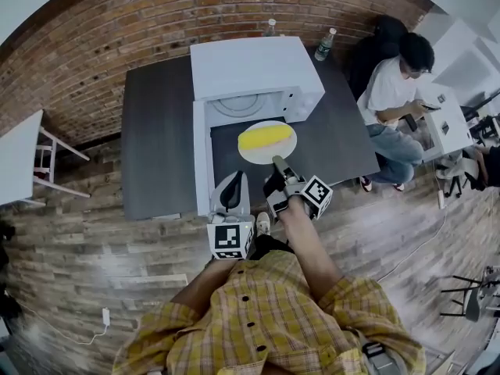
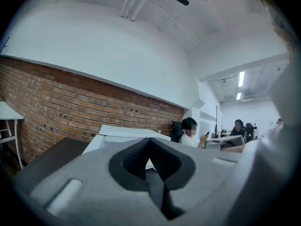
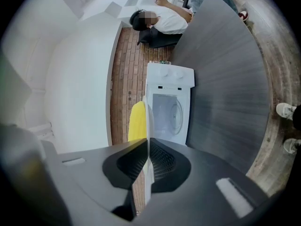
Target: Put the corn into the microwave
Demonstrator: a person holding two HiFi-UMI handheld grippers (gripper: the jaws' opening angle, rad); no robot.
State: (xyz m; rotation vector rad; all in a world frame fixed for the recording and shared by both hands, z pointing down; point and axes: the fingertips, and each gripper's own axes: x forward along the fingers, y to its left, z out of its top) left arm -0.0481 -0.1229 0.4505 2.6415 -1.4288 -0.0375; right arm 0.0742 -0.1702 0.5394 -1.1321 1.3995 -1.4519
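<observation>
Over the dark grey table [image 1: 156, 139] at frame centre, the right gripper [image 1: 275, 161] clamps the rim of the round white plate [image 1: 251, 156] carrying the yellow corn cob [image 1: 266, 137] before the open white microwave [image 1: 254, 69], while the left gripper [image 1: 233, 182] is closed and empty; this one-edge grip could let the plate tilt and roll the corn off.

Corn [image 1: 264, 137] on a plate [image 1: 258, 155], before the open microwave [image 1: 250, 69] — the microwave on the table [image 1: 156, 147], bottles [image 1: 326, 44] behind.

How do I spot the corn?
Find the dark table with the white microwave. Before its open mouth is a round white plate, held by the right claw. The corn lies on it, bright yellow where everything near is white or grey.
</observation>
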